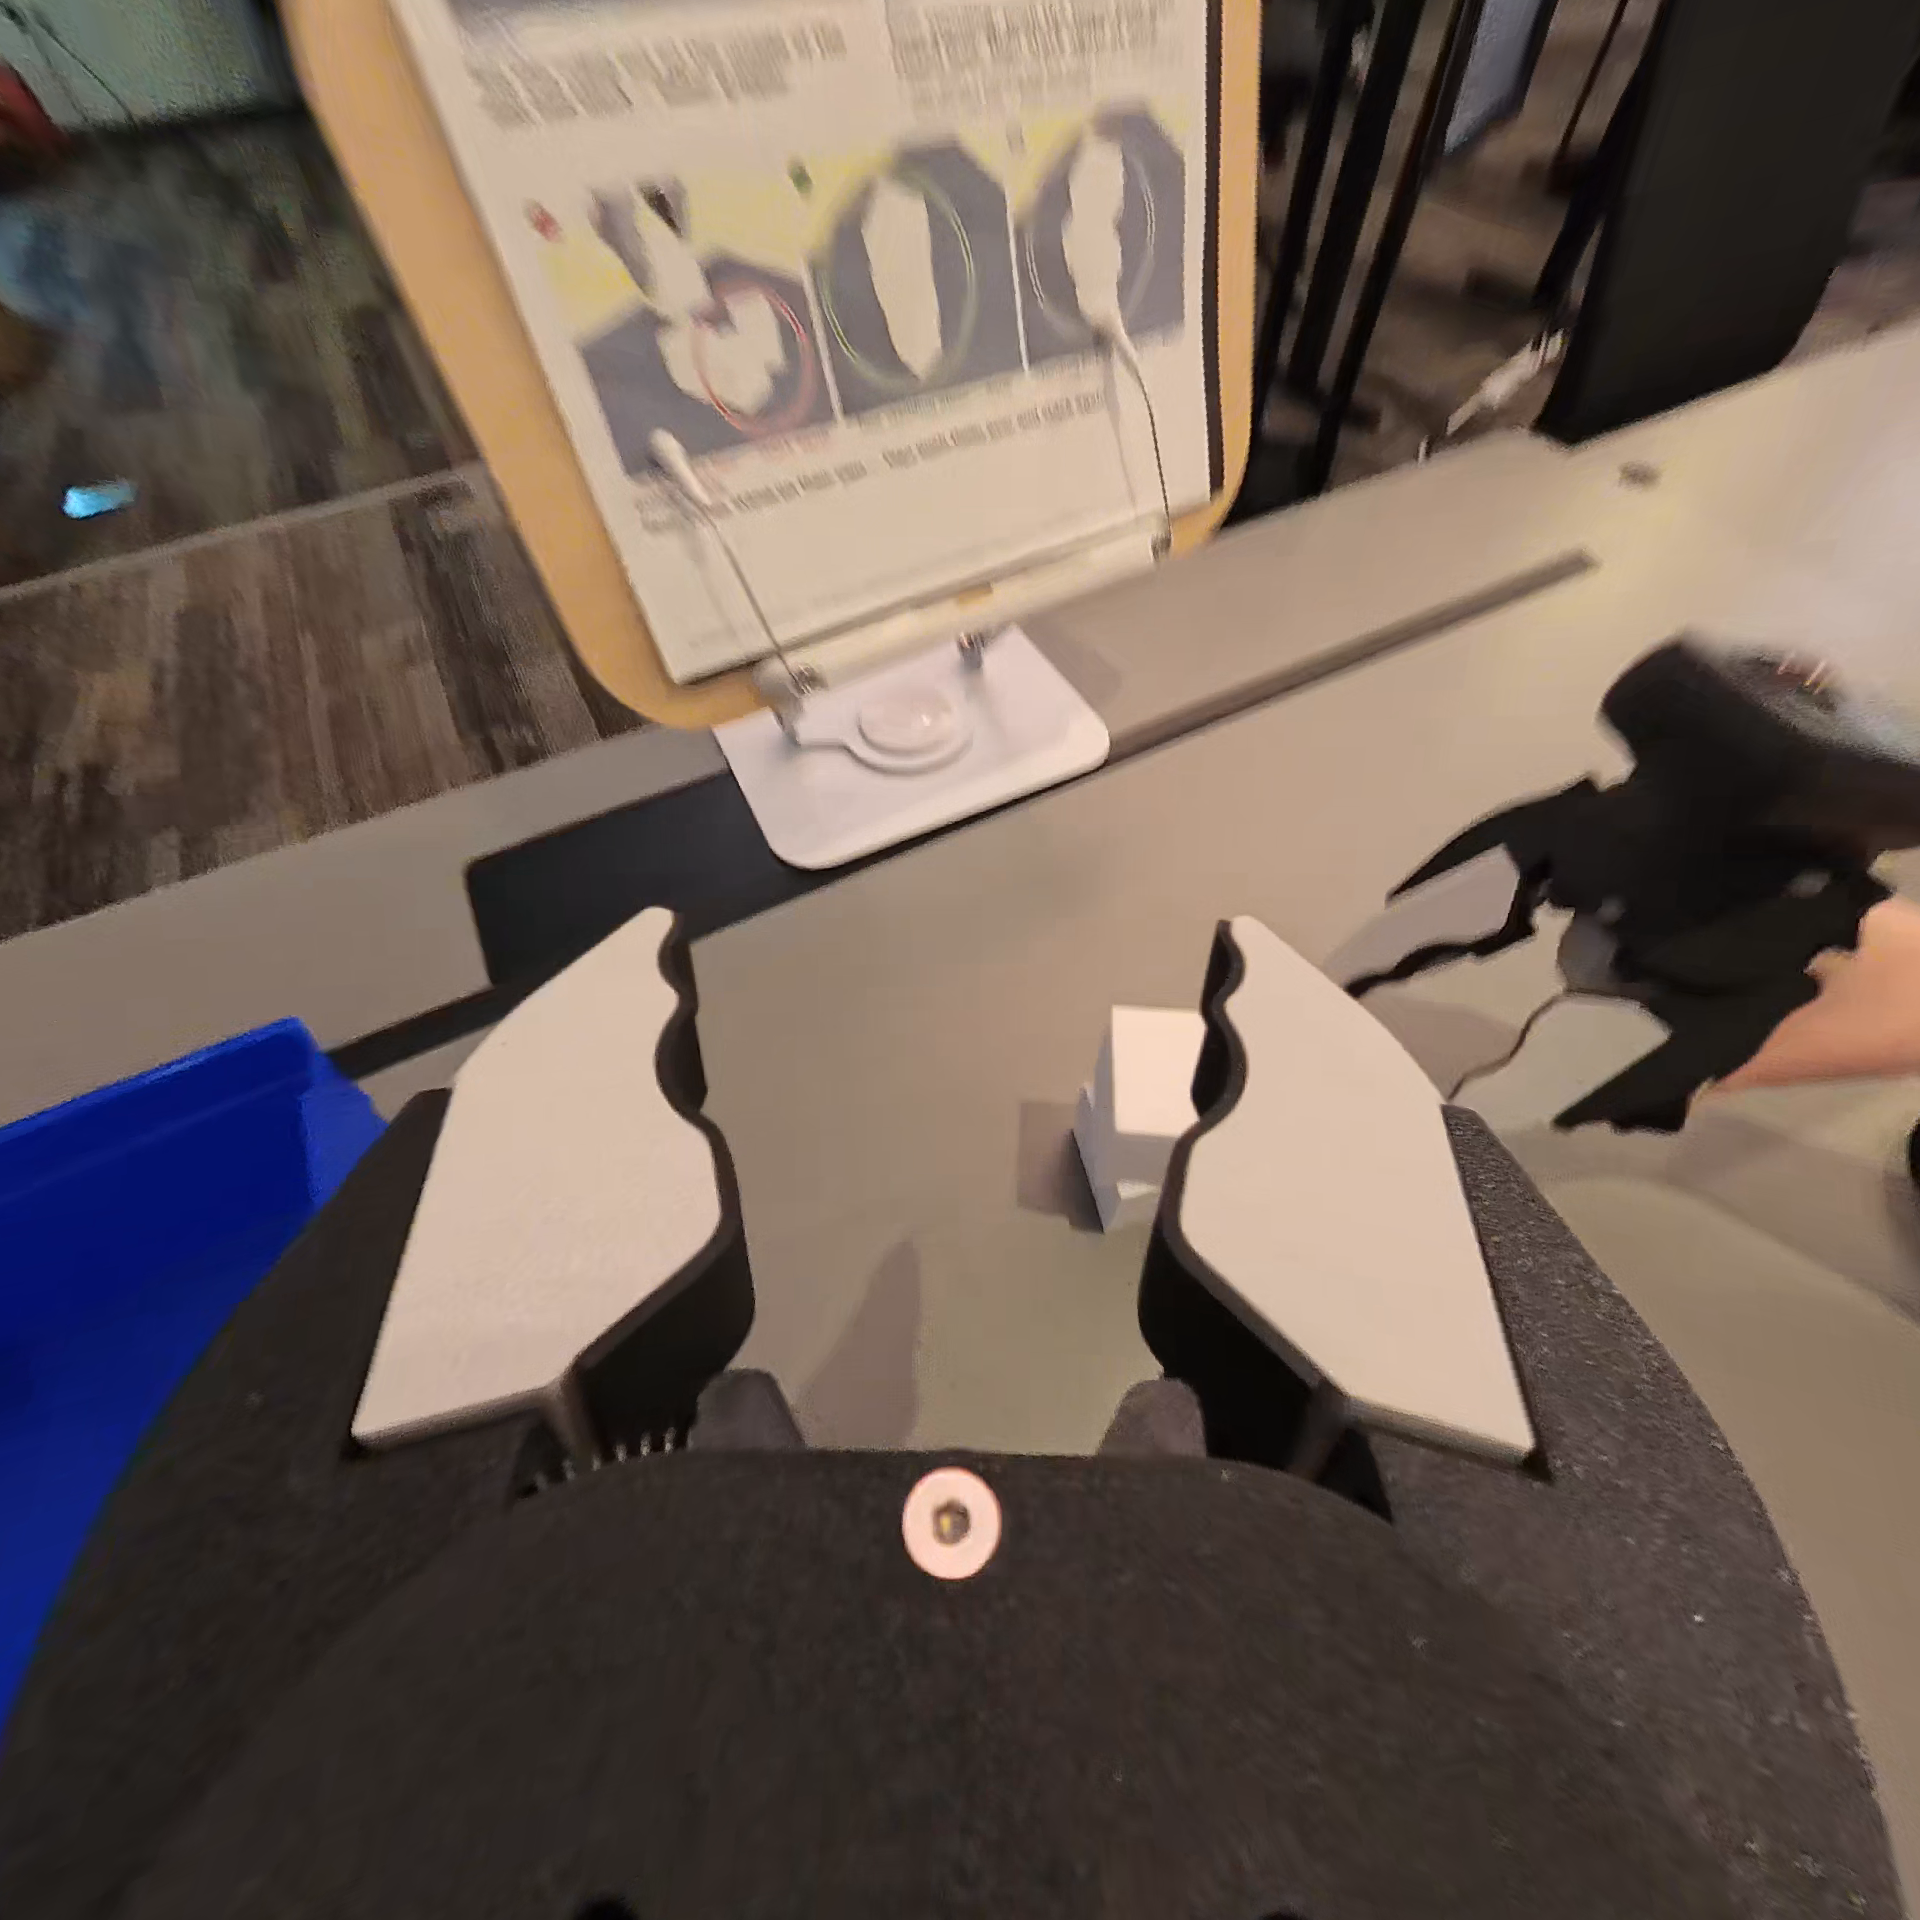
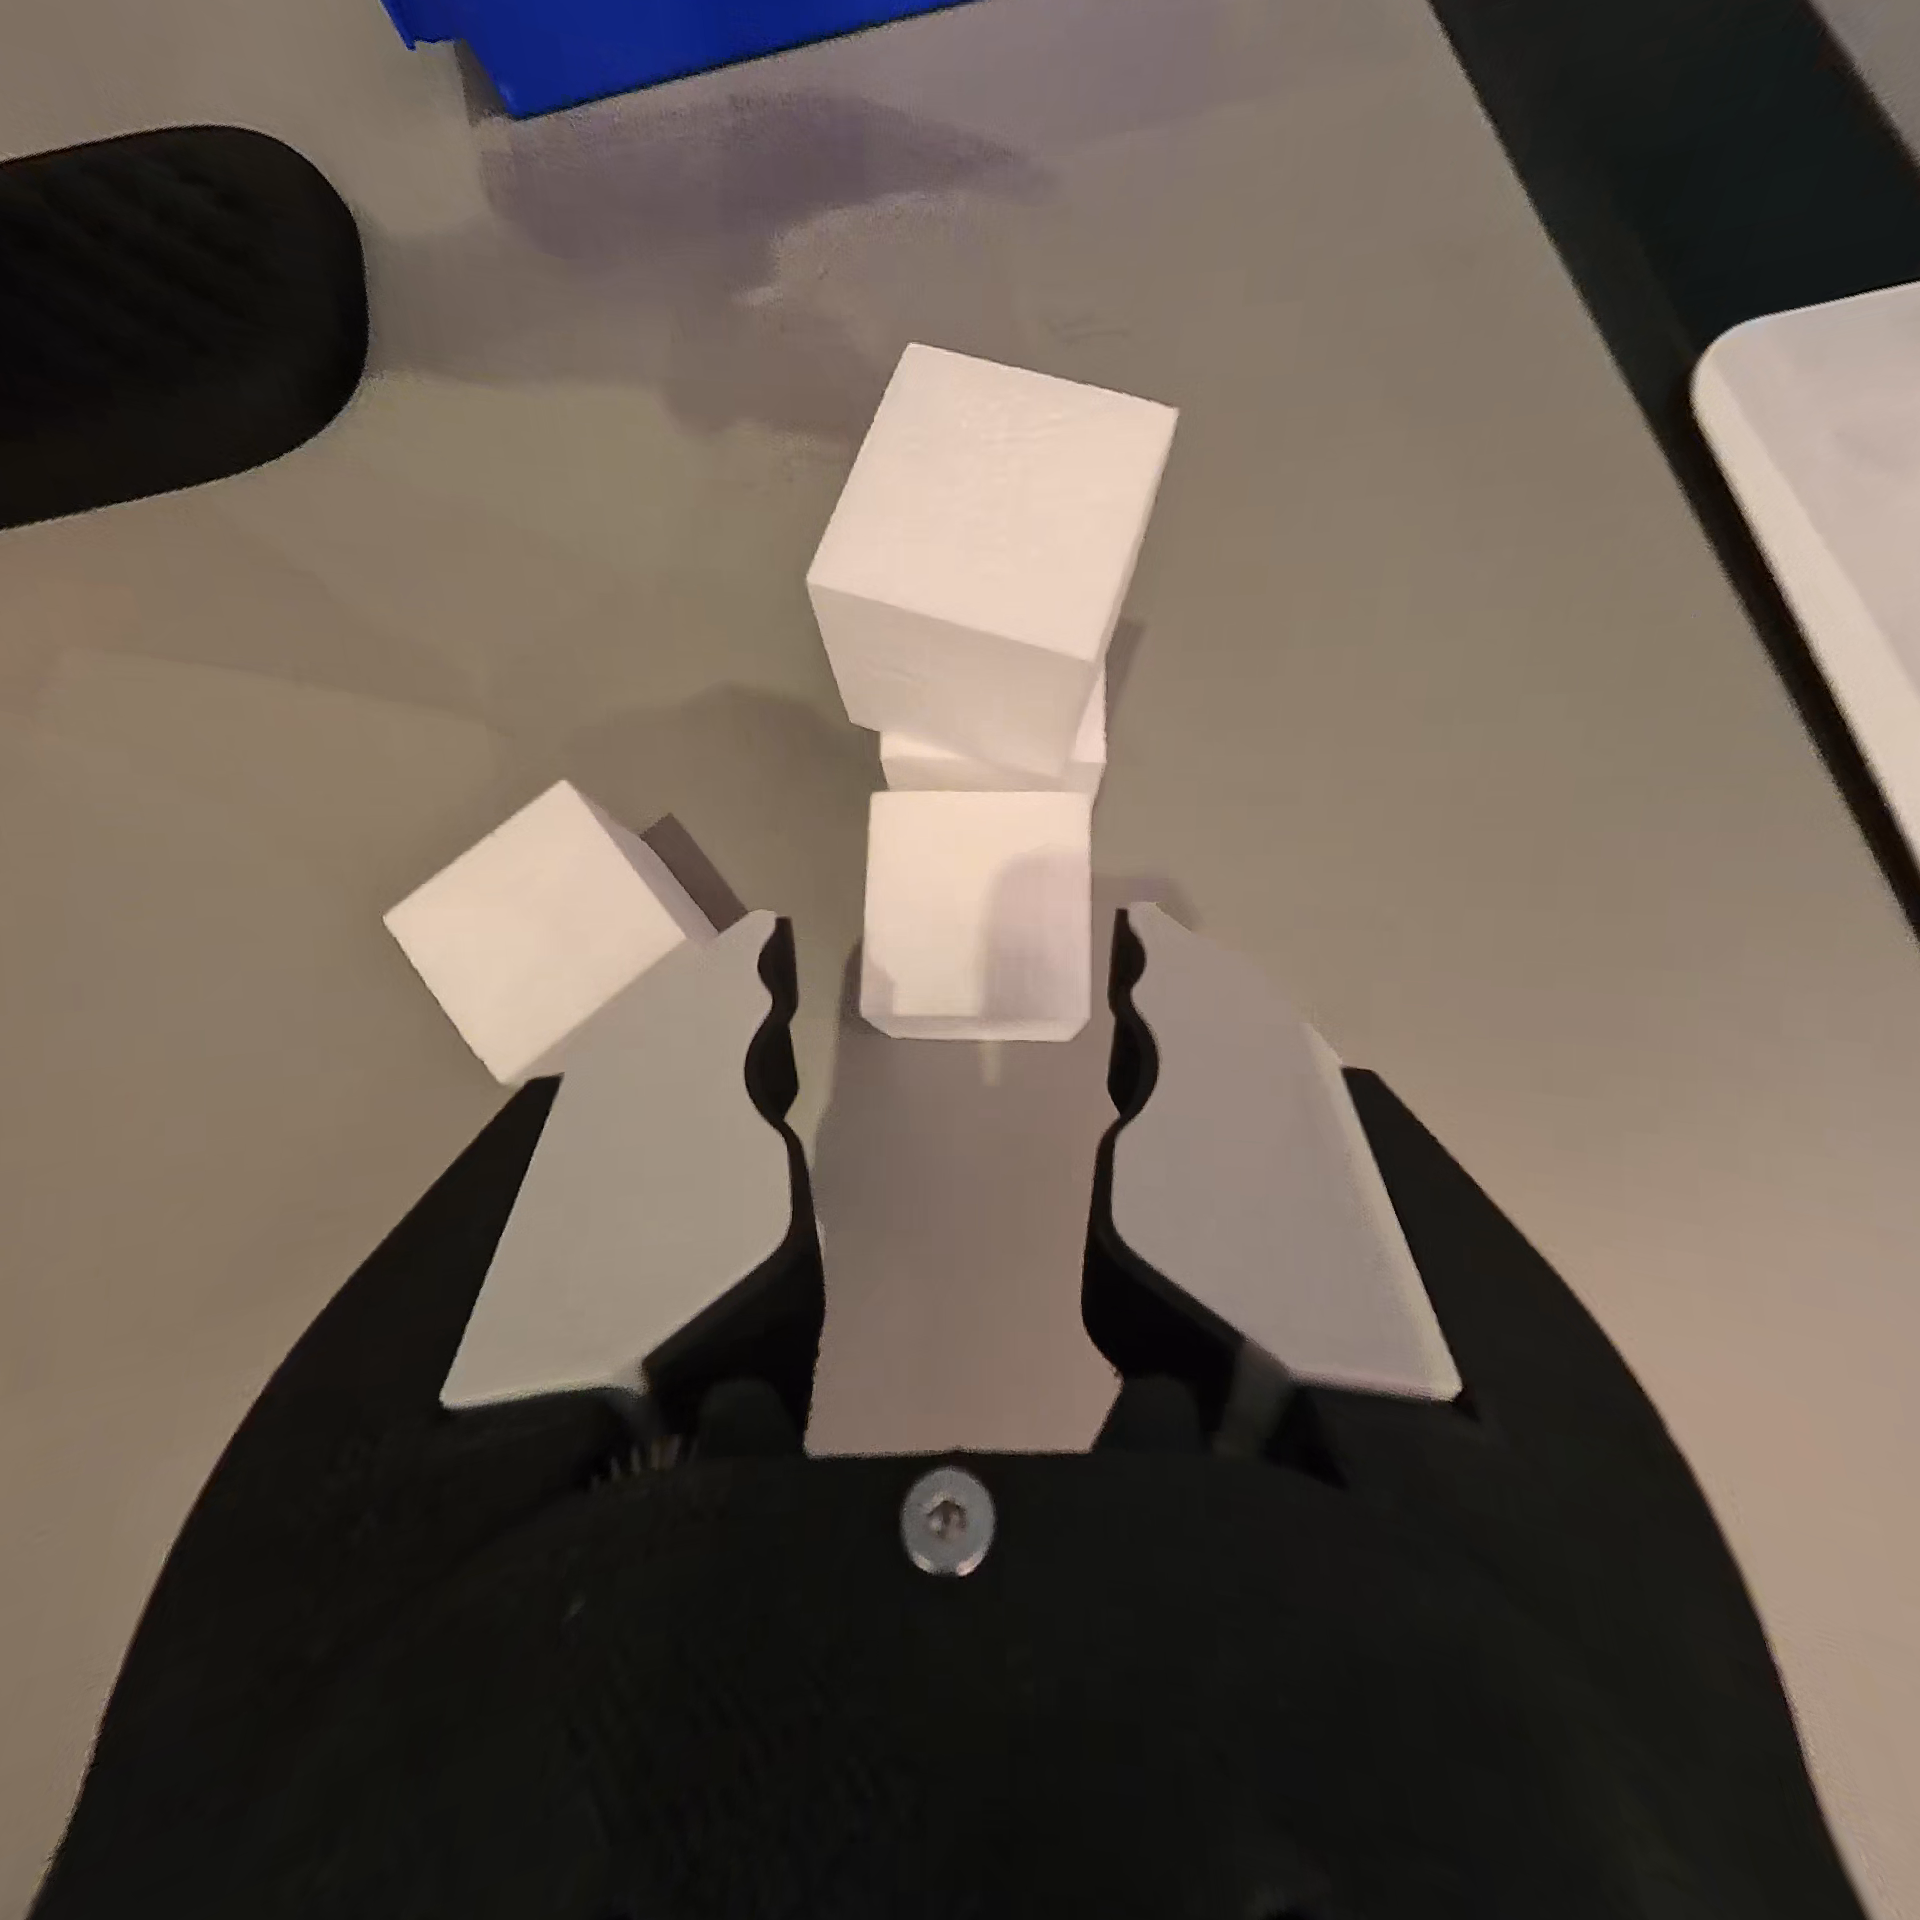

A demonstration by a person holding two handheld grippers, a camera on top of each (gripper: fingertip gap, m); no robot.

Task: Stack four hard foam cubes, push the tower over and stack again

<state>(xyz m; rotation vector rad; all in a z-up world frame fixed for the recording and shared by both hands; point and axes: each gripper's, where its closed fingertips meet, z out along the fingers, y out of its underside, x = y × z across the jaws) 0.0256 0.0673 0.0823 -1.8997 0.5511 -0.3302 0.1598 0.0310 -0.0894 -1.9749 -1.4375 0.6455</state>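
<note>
Several white foam cubes lie on the grey table (image 2: 260, 644). In the right wrist view one cube (image 2: 987, 509) sits skewed on top of another (image 2: 1086, 764) that is mostly hidden. A third cube (image 2: 971, 914) is just beyond my right gripper's (image 2: 951, 930) tips, in line with the gap; the jaws stand wider than it and do not touch it. A fourth cube (image 2: 530, 925) lies loose to the left, partly behind the left finger. My left gripper (image 1: 951, 935) is open and empty above the table; the stacked cubes (image 1: 1148, 1081) show partly behind its right finger. The right gripper (image 1: 1662, 883) appears blurred at the right.
A blue bin (image 1: 156, 1195) stands at the left, also at the top of the right wrist view (image 2: 623, 52). A sign on a white stand (image 1: 914, 758) is at the table's far edge, by a black strip (image 1: 582, 894). A hand (image 1: 1849, 1018) holds the right gripper. My hands' fingertips stand some 25 centimeters from each other. The fourth cube (image 2: 530, 925) lies some 7 centimeters from my right tips, 25 centimeters from my left tips.
</note>
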